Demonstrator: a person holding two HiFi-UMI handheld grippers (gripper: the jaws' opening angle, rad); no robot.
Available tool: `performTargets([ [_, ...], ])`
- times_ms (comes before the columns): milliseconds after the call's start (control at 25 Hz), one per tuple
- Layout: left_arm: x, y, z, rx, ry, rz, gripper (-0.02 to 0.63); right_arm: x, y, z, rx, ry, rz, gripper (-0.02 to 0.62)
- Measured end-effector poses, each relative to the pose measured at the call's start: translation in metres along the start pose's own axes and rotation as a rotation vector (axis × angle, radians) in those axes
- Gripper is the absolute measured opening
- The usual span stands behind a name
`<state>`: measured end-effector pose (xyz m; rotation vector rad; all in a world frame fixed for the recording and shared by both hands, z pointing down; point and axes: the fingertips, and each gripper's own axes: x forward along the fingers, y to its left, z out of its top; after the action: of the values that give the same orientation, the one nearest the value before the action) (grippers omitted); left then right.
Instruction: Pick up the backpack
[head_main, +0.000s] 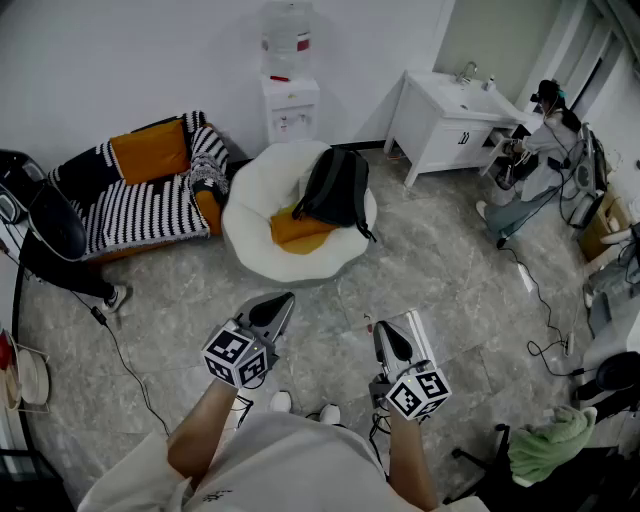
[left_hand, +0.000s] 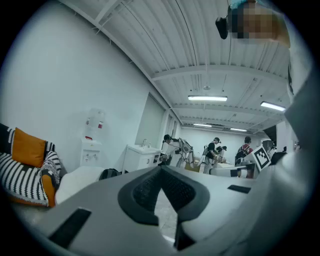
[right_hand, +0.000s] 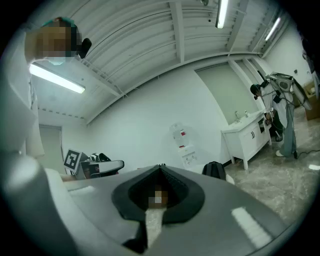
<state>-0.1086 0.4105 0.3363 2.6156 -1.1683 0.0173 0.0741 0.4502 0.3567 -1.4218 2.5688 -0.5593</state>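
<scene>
The black backpack (head_main: 335, 188) lies propped on a white beanbag chair (head_main: 255, 240) at upper centre. The left tongs (head_main: 281, 302) and right tongs (head_main: 384, 337) are pressed together and empty at lower centre, well apart from it, probably because the approach is not yet begun.

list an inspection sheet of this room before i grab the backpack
surface: grey stone floor
job's things: black backpack lying on a white beanbag, against an orange cushion
clutter: striped sofa at left, green cloth at lower right
grippers: left gripper and right gripper, jaws shut, empty, short of the backpack
cables: left cable and right cable, both black, on the floor
surroundings: water dispenser, sink cabinet, person beside it
</scene>
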Motion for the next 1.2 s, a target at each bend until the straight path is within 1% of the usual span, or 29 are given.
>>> performTargets([
  [320,0.0,0.018,0.01,0.01,-0.005,-0.035,-0.002,0.016,0.012,0.001,-0.018,-0.019,-0.034,0.002],
  [640,-0.006,0.028,0.011,-0.002,-0.016,-0.076,-0.002,0.021,0.022,-0.008,-0.026,-0.027,-0.069,0.002],
  [800,-0.007,0.037,0.016,-0.009,-0.03,-0.097,-0.002,0.028,0.03,-0.007,-0.003,-0.049,-0.072,0.003],
  [960,-0.011,0.043,0.017,-0.009,-0.031,-0.116,-0.002,0.033,0.037,-0.006,-0.014,-0.054,-0.087,0.002],
  [1200,-0.024,0.05,0.017,-0.007,-0.035,-0.121,-0.002,0.039,0.046,-0.007,-0.023,-0.049,-0.082,0.003],
])
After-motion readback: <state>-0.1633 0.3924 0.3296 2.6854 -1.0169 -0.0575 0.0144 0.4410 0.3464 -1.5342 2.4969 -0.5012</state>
